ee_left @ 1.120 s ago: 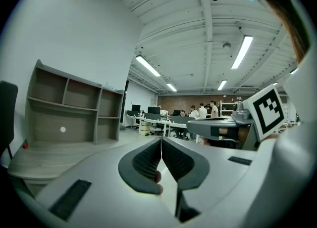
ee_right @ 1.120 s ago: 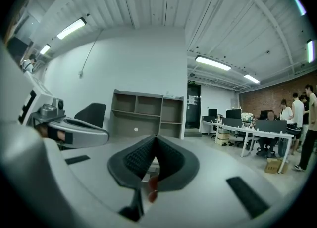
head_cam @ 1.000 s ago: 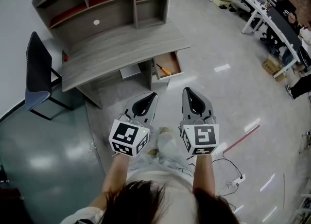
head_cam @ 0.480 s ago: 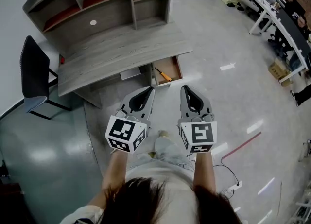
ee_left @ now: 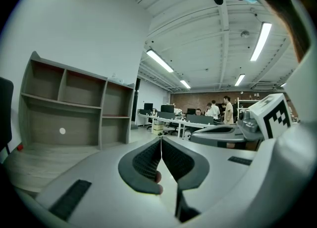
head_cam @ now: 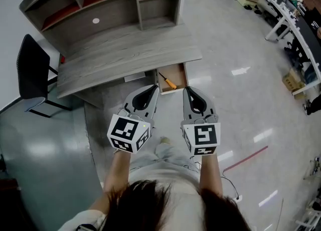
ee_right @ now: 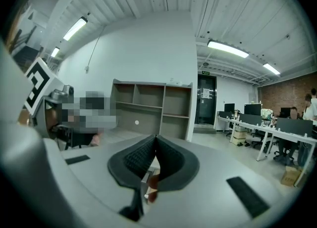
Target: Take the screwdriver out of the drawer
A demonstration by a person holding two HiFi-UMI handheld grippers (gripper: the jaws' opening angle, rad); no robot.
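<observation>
You're still on the approach: nothing is grasped yet. The orange-handled screwdriver (head_cam: 168, 81) lies slantwise in the open wooden drawer (head_cam: 179, 73), just above the middle of the head view, under the front edge of the grey wood-grain desk (head_cam: 125, 54).

Your left gripper (head_cam: 154, 89) and right gripper (head_cam: 187, 89) are side by side in the centre of that view, tips pointing up at the drawer and just short of its front. Neither touches it. Both are empty with their jaws pressed together at the tips, as each gripper view shows (ee_left: 161, 139) (ee_right: 156, 138).

For the next move, pick one gripper; the right looks about as well placed as the left. Spread its jaws, reach down over the drawer front, and turn it so the jaws straddle the handle across its slant. The drawer walls leave little room at the sides, so come in from above.

Compared with a second ago, you have closed in. The drawer sat well above the gripper tips then, with bare floor between; now it is right at them. The desk has slid lower in the frame, and the black chair (head_cam: 31, 69) has drifted further toward the left edge. The jaws were together then too.
</observation>
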